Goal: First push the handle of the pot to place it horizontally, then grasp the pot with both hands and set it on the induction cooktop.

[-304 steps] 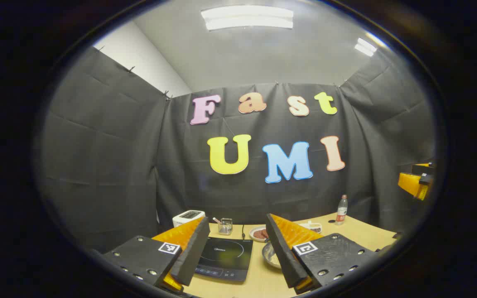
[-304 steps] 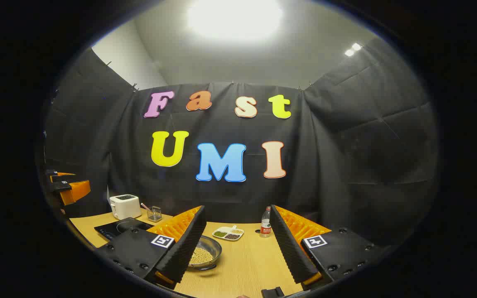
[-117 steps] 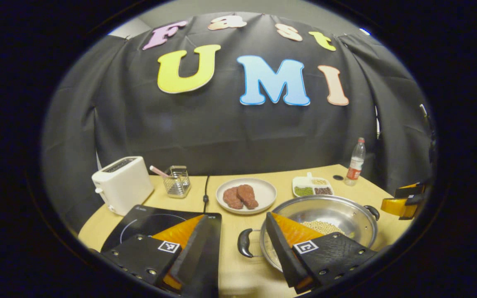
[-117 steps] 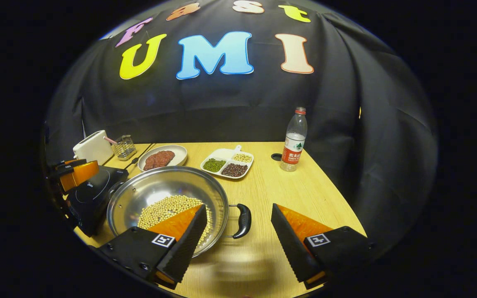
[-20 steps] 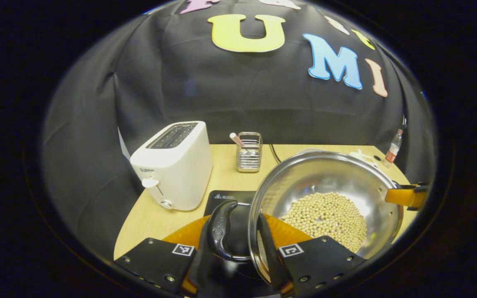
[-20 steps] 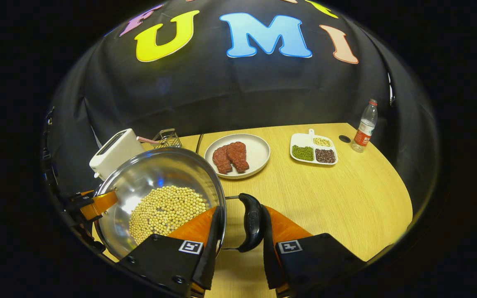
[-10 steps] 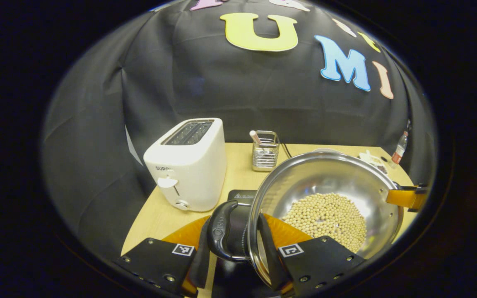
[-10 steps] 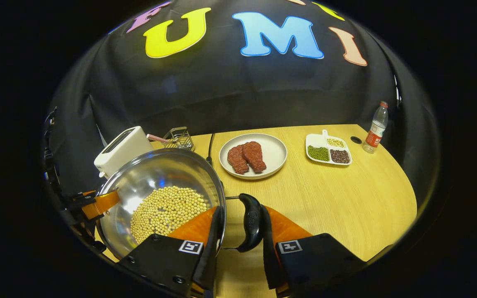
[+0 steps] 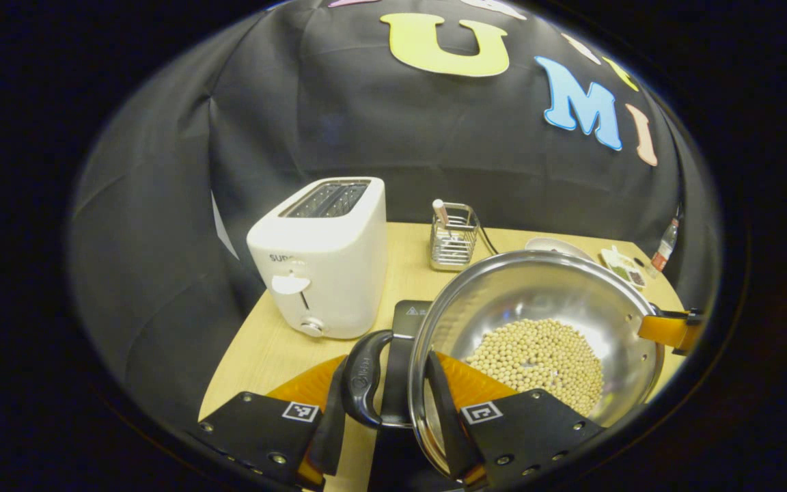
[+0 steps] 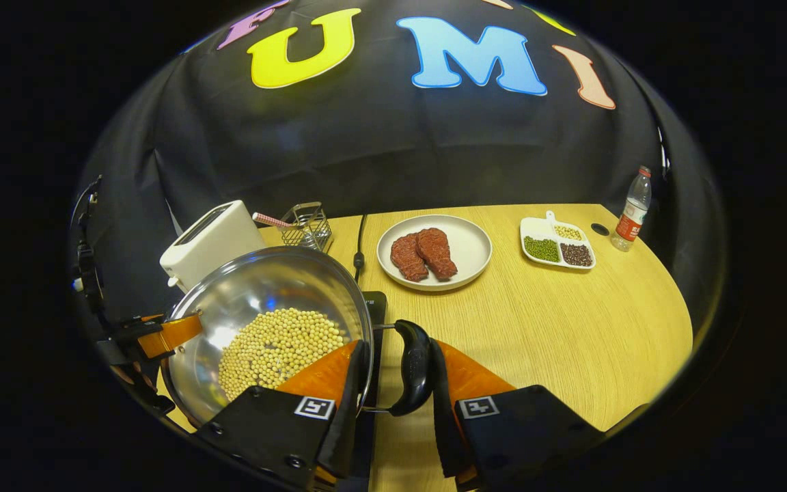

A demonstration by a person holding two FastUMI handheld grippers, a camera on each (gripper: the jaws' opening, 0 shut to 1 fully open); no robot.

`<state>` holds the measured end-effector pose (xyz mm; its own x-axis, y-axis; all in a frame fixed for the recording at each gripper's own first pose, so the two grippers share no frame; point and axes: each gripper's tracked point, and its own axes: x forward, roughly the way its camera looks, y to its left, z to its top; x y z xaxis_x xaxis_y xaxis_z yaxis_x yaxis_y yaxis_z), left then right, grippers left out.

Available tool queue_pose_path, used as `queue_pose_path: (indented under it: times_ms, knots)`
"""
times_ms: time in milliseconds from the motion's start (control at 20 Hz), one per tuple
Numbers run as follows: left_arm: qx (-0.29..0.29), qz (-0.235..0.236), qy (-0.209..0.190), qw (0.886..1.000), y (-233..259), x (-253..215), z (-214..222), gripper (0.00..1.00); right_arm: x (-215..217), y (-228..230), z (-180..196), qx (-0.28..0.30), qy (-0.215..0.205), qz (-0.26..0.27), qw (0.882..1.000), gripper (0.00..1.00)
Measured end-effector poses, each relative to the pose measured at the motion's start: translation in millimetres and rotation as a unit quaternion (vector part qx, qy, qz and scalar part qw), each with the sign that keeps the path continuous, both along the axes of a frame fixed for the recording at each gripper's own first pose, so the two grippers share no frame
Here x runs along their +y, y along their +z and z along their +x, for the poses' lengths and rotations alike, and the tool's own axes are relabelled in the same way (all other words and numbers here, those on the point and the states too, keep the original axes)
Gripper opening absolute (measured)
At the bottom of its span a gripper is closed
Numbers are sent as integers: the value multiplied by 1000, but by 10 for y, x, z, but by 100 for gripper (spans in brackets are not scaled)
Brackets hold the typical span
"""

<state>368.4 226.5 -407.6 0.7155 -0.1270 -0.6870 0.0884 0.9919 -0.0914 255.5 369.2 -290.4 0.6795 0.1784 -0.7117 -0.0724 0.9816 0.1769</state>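
my left gripper (image 9: 387, 417) clamped on pot's left handle (image 9: 364, 379), both fingers pressing black grip. my right gripper (image 10: 397, 403) likewise closed on right handle (image 10: 412, 367). steel pot (image 9: 537, 301) with soybeans (image 9: 537, 355) held between my 2 grippers, above induction cooktop (image 9: 407, 318); whether it touches glass, i cannot tell. white toaster (image 9: 325, 256) just beside cooktop's far edge, wire holder (image 9: 453, 236) near it. beyond pot on table (image 10: 571, 321): plate (image 10: 465, 263) with 2 meat pieces (image 10: 424, 253), divided dish (image 10: 557, 242), bottle (image 10: 631, 208).
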Motion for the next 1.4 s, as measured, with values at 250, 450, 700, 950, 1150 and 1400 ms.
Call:
queue_pose_path:
  times_ms: [250,450,700,950,1150,1400]
  knots:
    - [-16,33,11,999,38,88,-29,70,112,-18,7,-11,22,7,1000,59]
    - [-71,34,30,996,304,81,24,86,53,209,40,-80,50,-30,995,98]
    - [-132,28,54,989,749,23,-92,86,-312,707,54,-166,43,-64,983,97]
    - [-204,14,69,976,1418,-252,-329,83,-842,1277,-62,-249,25,-79,965,95]
    - [-244,19,64,967,1955,-618,-566,83,-1462,1589,-214,-283,-8,-89,955,97]
    - [-284,7,55,957,2533,-1235,-987,85,-2208,1880,-537,-302,-40,-76,949,97]
